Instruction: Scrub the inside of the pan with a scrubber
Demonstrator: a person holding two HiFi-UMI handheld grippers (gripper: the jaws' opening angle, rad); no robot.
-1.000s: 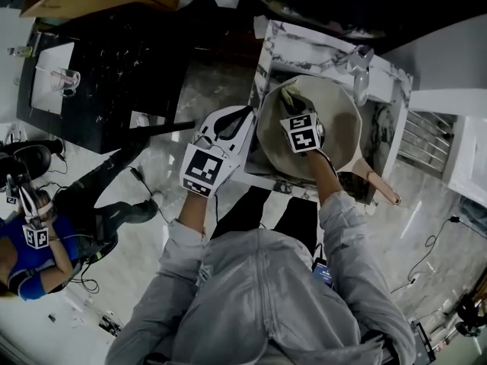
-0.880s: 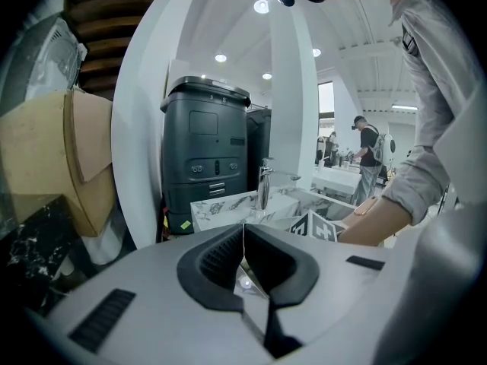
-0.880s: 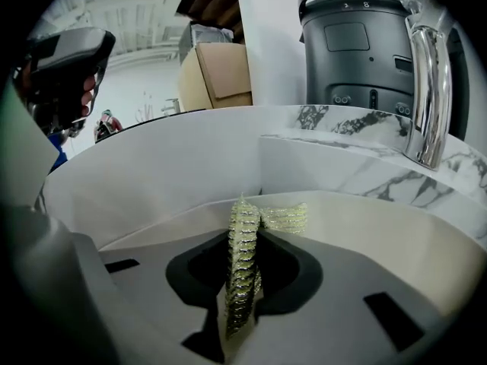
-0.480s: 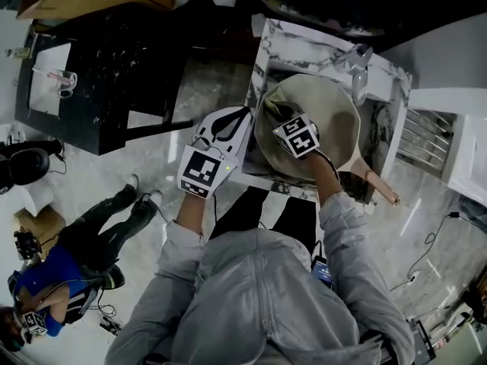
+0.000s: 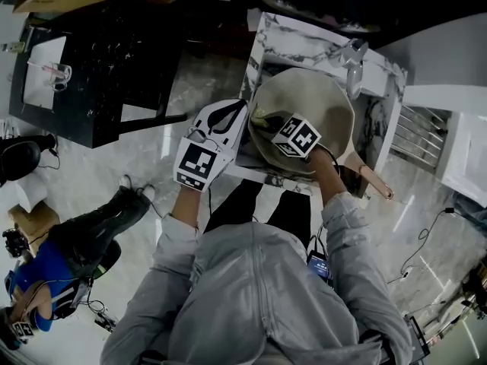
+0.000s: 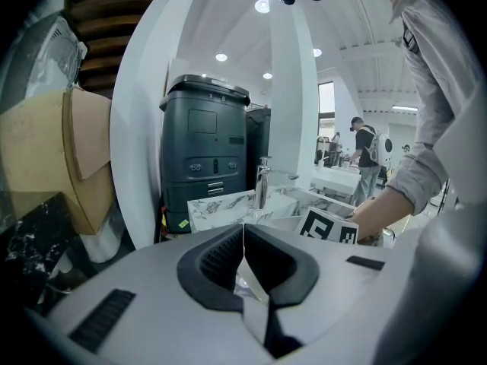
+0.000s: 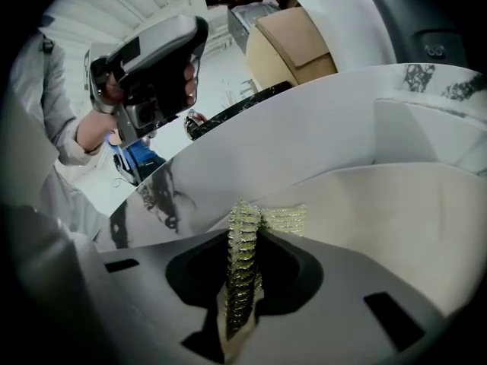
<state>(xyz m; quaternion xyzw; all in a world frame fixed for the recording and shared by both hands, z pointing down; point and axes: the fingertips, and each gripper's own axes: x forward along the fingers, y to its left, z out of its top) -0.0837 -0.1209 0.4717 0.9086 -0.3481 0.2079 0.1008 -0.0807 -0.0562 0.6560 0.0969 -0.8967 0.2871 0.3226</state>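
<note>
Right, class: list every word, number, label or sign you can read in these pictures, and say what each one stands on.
No readable words, brands or numbers in any view.
Right marker cube: black-and-white square patterns only, no lettering.
Left marker cube: the same, patterns only.
Dark bin: a panel and buttons, but no print that can be read.

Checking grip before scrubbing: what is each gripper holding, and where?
Right gripper: shimmery gold-green mesh scrubber, pinched mid-length between the jaws. Left gripper: seemingly the beige round pan's left rim.
</note>
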